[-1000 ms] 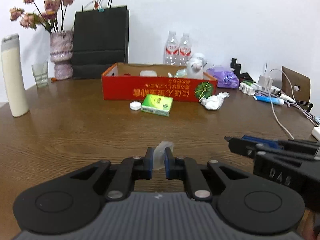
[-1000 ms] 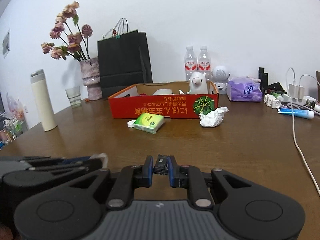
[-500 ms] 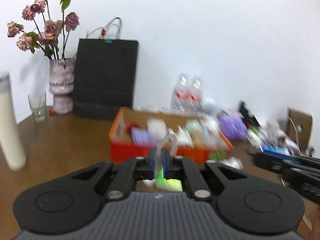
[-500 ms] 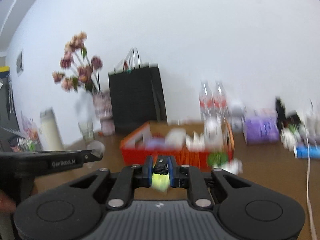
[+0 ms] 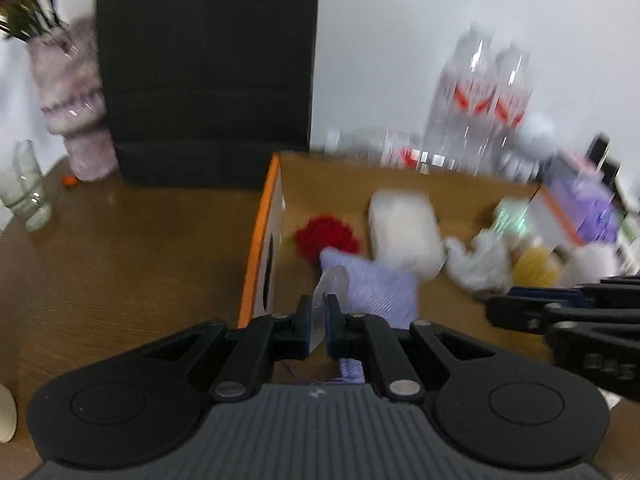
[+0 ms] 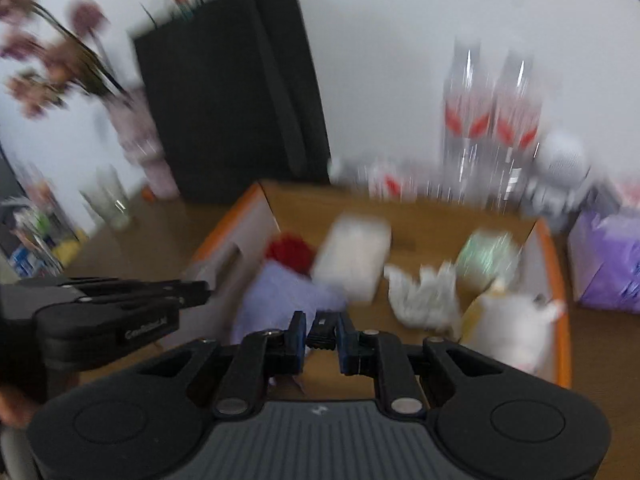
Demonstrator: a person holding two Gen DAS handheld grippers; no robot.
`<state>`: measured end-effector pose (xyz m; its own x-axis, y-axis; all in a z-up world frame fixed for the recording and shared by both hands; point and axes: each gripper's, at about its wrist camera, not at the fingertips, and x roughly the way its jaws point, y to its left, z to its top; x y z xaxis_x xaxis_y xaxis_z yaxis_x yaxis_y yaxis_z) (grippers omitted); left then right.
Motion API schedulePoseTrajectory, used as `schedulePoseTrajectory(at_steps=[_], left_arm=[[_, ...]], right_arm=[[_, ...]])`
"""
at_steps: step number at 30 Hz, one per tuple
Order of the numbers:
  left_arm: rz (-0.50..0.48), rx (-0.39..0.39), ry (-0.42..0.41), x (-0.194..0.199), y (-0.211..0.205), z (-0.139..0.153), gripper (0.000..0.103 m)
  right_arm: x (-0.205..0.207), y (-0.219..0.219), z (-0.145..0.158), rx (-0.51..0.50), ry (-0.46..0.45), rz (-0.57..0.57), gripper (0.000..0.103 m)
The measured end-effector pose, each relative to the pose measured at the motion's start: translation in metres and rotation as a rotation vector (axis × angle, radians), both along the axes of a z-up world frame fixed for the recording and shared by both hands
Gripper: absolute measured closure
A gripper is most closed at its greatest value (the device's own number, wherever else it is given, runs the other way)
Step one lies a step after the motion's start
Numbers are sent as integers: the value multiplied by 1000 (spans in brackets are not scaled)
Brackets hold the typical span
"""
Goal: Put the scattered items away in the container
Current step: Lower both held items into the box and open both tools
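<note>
The orange-rimmed cardboard box (image 5: 260,240) lies right below both grippers; it also shows in the right wrist view (image 6: 554,280). Inside are a red flower (image 5: 326,236), a white pack (image 5: 404,228), a lilac pouch (image 5: 380,292) and crumpled white tissue (image 6: 424,296). My left gripper (image 5: 318,328) is shut on a small clear plastic piece (image 5: 332,284), held over the box's left end. My right gripper (image 6: 322,338) is shut on a small black object (image 6: 322,332), held over the box's middle. Both views are blurred.
A black paper bag (image 5: 208,60) stands behind the box, with a vase of dried flowers (image 5: 72,100) and a glass (image 5: 24,188) to its left. Two water bottles (image 6: 492,120) stand behind the box. A purple tissue pack (image 6: 608,256) lies to its right.
Both grippers have lifted from the table's front and moved forward over the open box, each still holding its item. The view now looks down into the box.
</note>
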<state>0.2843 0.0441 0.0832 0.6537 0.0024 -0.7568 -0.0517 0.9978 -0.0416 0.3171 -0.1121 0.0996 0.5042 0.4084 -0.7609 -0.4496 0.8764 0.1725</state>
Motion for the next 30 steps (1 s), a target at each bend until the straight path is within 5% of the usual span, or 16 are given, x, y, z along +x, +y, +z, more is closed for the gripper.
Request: schedulePoseTrajectory(at_steps=[9, 11, 15, 18, 21, 25, 30], left_arm=[[-2, 1, 82, 21, 1, -20, 88], [8, 3, 96, 22, 1, -17, 63], [13, -11, 119, 22, -1, -5, 37], [52, -54, 149, 24, 2, 11, 26], [46, -40, 177, 27, -2, 26, 0], [30, 15, 183, 23, -10, 44, 0], [-14, 26, 175, 9, -30, 61, 0]], right_arm=[[28, 14, -50, -87, 151, -81, 85], [30, 11, -49, -80, 155, -98, 81], [27, 6, -35, -80, 146, -125, 48], [25, -1, -18, -82, 139, -151, 47], [23, -10, 0, -98, 141, -184, 46], [20, -27, 21, -115, 146, -207, 28], [6, -49, 44, -85, 123, -240, 25]])
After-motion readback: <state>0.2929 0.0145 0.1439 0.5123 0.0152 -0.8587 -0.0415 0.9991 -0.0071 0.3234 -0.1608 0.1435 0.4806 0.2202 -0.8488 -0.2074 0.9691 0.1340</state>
